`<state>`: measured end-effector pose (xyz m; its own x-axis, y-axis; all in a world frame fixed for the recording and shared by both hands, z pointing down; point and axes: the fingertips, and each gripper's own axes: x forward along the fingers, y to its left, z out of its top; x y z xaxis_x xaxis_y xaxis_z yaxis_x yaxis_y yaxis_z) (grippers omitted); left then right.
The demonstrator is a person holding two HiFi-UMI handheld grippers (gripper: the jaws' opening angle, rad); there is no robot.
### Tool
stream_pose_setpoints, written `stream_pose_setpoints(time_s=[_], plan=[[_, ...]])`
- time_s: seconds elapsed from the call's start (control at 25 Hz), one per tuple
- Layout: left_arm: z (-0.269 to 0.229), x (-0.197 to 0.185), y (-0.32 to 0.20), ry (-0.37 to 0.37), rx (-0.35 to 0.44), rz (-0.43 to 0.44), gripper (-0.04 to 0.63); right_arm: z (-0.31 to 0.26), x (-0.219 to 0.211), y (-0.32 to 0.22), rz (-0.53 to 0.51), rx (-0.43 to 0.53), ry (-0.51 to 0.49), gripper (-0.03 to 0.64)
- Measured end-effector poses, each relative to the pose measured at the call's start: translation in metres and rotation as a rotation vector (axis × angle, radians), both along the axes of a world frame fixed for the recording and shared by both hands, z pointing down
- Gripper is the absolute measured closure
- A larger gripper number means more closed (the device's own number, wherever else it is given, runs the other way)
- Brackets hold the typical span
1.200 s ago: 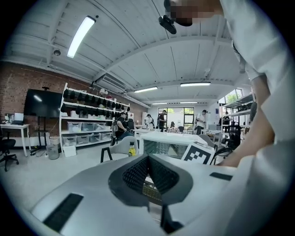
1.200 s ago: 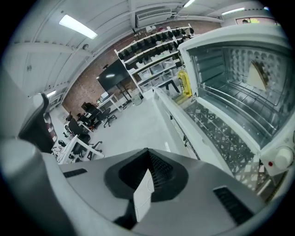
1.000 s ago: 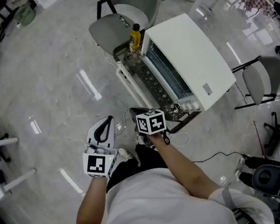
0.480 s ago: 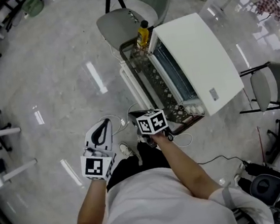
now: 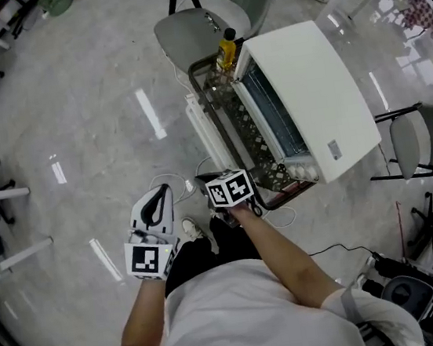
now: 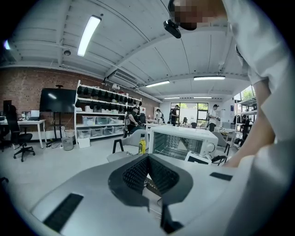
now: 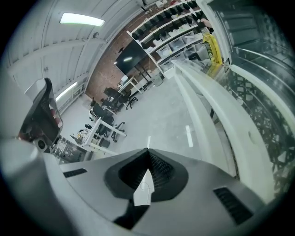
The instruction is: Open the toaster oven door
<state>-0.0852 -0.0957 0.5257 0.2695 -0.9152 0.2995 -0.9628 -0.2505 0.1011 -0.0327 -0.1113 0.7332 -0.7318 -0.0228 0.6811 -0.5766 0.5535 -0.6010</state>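
The white toaster oven (image 5: 304,89) stands on a wire-frame stand. Its patterned glass door (image 5: 236,130) lies folded out flat toward the left, with the white handle bar (image 5: 202,134) along its outer edge. The same handle bar (image 7: 216,108) runs past on the right in the right gripper view. My right gripper (image 5: 212,179) hangs by the door's near corner, shut and holding nothing. Farther left over the floor, my left gripper (image 5: 159,192) is also shut and empty. It points toward the oven (image 6: 182,140).
A yellow bottle (image 5: 225,48) stands at the far end of the stand, beside a grey chair (image 5: 208,15). Another grey chair (image 5: 413,130) is right of the oven. A white cable (image 5: 285,216) lies on the floor near my feet. Shelves and desks stand far off.
My right gripper has sunk a little and drawn slightly back from the oven's near corner. The left gripper has hardly moved. The door lies as before.
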Motion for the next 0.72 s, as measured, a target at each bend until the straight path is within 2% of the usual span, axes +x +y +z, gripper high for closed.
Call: stream_pose_setpoints(time_s=[0.56,0.72], plan=[[0.034,-0.04,0.036,0.007,-0.067,-0.098,0.578,0.055,-0.018,0.021,-0.043,-0.092,0.026,0.595],[0.05,-0.047,0.045,0.028,-0.082,-0.133,0.578,0.078,-0.022,0.027,-0.05,-0.108,0.038,0.595]])
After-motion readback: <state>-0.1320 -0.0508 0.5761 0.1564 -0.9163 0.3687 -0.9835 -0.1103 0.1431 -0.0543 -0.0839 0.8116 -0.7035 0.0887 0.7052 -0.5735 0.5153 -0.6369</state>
